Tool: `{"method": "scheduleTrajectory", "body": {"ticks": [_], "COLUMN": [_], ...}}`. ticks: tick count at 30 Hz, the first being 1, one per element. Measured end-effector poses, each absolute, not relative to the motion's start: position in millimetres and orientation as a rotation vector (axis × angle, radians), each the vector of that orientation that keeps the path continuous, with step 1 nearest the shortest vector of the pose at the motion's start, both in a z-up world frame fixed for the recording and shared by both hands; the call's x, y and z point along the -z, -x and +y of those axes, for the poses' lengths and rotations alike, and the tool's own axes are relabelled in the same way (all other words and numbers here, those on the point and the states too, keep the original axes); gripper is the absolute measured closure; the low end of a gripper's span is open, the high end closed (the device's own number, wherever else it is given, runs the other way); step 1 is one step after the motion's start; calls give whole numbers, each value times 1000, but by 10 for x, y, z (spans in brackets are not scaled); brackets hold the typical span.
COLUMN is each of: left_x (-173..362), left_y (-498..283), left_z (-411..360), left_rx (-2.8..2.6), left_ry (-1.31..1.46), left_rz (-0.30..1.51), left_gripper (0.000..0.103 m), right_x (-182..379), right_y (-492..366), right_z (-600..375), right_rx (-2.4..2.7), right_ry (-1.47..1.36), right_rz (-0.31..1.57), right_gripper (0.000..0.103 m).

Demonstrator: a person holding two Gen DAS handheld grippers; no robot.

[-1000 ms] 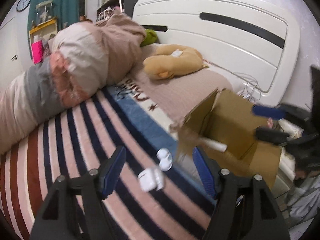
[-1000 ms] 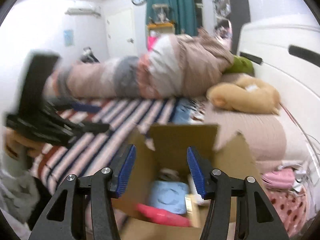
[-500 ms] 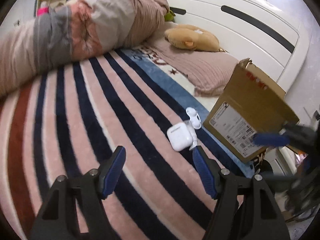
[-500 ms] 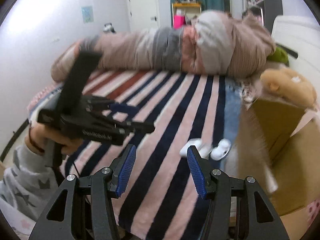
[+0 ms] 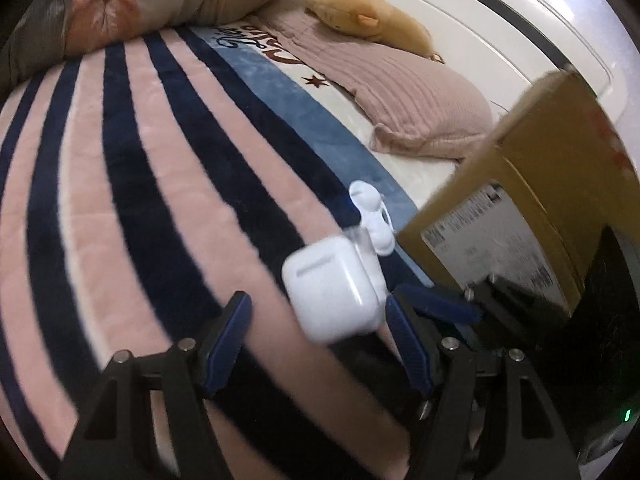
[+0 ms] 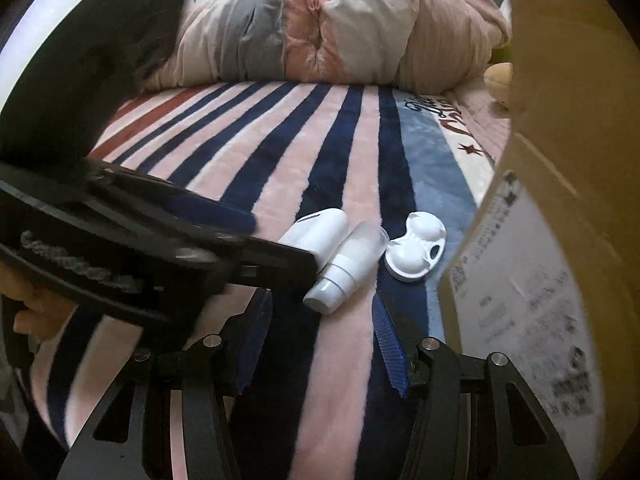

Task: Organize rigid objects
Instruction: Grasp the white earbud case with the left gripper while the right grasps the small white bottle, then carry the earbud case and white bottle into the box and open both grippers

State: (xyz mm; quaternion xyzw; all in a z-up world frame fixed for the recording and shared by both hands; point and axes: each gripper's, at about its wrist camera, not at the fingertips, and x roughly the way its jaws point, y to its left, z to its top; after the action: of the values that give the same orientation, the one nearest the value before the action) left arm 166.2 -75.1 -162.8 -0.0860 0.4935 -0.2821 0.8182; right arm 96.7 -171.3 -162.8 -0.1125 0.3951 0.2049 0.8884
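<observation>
A white earbud case (image 5: 332, 286) lies on the striped blanket (image 5: 160, 168), just ahead of my open left gripper (image 5: 318, 342) and between its fingertips' line. Beside it lie a small white bottle with a clear cap (image 6: 348, 266) and a white double-cup lens case (image 6: 416, 252); the lens case also shows in the left wrist view (image 5: 370, 216). The earbud case also shows in the right wrist view (image 6: 318, 232). My right gripper (image 6: 320, 344) is open and empty, low over the blanket just short of the bottle. The left gripper's body (image 6: 132, 240) crosses the right wrist view.
A brown cardboard box (image 5: 520, 216) with a shipping label stands at the right, close to the items (image 6: 540, 240). A rolled quilt (image 6: 320, 28), a pink pillow (image 5: 400, 96) and a tan plush toy (image 5: 368, 16) lie further back. A white headboard (image 5: 520, 24) lies behind.
Both grippers have dropped lower and closer to the white items on the blanket. The earbud case now fills the space just ahead of the left fingers.
</observation>
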Motion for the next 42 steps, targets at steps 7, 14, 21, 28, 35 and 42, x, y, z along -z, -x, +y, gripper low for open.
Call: {"method": "scheduleTrajectory", "body": {"ticks": [7, 14, 21, 28, 35, 42], "left_x": [1597, 1454, 1510, 1599, 1468, 707], "left_y": [-1659, -1433, -1201, -1202, -1091, -619], "left_z": [-762, -414, -93, -113, -137, -110], "left_rx": [599, 499, 446, 433, 383, 320], "left_ry": [198, 135, 133, 151, 89, 60], "left_rz": [1052, 1056, 1053, 1046, 1004, 861], "left_gripper": [62, 64, 64, 63, 63, 63], "right_x": [1646, 1636, 1645, 1600, 1451, 727], "right_y": [-951, -1043, -1236, -1174, -1046, -554], "right_z": [-1766, -1735, -1653, -1610, -1488, -1528], "right_rx": [-437, -441, -376, -456, -507, -598], "right_ry": [178, 158, 174, 192, 239, 212], "right_rz": [788, 816, 844, 852, 803, 653], "right_gripper": [56, 56, 78, 81, 81, 81]}}
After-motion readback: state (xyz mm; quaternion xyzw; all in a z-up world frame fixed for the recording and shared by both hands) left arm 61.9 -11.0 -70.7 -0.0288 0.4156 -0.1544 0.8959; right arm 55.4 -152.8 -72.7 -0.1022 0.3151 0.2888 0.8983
